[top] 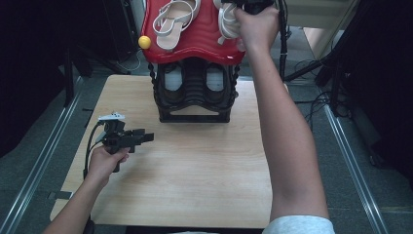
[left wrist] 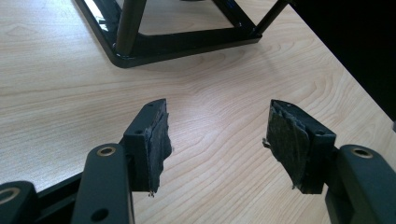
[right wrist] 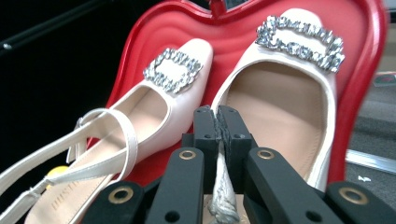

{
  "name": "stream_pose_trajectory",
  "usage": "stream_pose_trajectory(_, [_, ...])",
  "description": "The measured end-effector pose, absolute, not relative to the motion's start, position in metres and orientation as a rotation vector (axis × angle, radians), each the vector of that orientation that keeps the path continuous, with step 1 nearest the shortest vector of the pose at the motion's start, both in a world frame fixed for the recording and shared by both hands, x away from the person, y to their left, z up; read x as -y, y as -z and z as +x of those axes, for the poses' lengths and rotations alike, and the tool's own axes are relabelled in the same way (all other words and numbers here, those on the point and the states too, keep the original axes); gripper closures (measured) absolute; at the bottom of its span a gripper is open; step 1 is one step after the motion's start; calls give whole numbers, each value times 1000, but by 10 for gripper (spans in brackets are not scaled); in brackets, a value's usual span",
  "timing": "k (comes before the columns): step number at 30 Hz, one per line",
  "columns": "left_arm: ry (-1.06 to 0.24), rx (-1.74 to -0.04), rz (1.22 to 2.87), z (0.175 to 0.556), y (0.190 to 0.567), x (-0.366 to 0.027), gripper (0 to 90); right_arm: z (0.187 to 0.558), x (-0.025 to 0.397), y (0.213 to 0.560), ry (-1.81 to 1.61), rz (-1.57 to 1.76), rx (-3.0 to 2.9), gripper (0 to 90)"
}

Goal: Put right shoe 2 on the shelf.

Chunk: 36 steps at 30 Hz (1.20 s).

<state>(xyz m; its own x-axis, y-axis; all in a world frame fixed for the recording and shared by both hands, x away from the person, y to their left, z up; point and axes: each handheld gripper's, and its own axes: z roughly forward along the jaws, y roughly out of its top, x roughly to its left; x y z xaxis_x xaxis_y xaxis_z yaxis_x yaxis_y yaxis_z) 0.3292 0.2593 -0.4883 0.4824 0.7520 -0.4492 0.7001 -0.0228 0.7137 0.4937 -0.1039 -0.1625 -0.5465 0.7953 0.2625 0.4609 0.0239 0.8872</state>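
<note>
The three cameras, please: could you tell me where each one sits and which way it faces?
High view: above the person's side, looking down on the table; both forearms show.
Left gripper view: on the left gripper, jaws open, facing the black rack base.
Right gripper view: on the right gripper, shut on the right shoe's strap, facing the red tray.
High and right gripper views share the cream shoes.

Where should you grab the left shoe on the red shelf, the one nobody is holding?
Probably by its back strap. It stands up in a thin loop above the heel, with open space under it, so two jaws can close on it. Come from the heel end, nearest the right gripper, which is already shut on the other shoe. The toe is wide and carries a sparkly buckle, so it's harder to pinch.
</note>
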Motion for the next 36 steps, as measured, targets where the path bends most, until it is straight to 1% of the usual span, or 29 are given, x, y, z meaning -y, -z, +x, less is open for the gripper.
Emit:
stream_pose_trajectory(10, [-58, -1237, 1755, 330, 489, -259, 389, 497, 95, 182, -1560, 1317, -2022, 882])
stream_pose_trajectory(21, [-60, -1239, 1762, 330, 490, -258, 388, 492, 92, 187, -1572, 1308, -2051, 875])
stream_pose_trajectory(24, [-60, -1241, 1768, 330, 490, -259, 387, 491, 94, 188, -1586, 1298, -2042, 853])
stream_pose_trajectory(26, [-58, -1241, 1763, 329, 490, -258, 387, 490, 95, 188, -1598, 1287, -2014, 775])
stream_pose_trajectory(34, [-57, -1241, 1763, 330, 490, -258, 387, 487, 103, 183, -1646, 1269, -1961, 683])
stream_pose_trajectory(36, [-59, -1241, 1766, 330, 490, -257, 387, 486, 104, 181, -1655, 1272, -1951, 677])
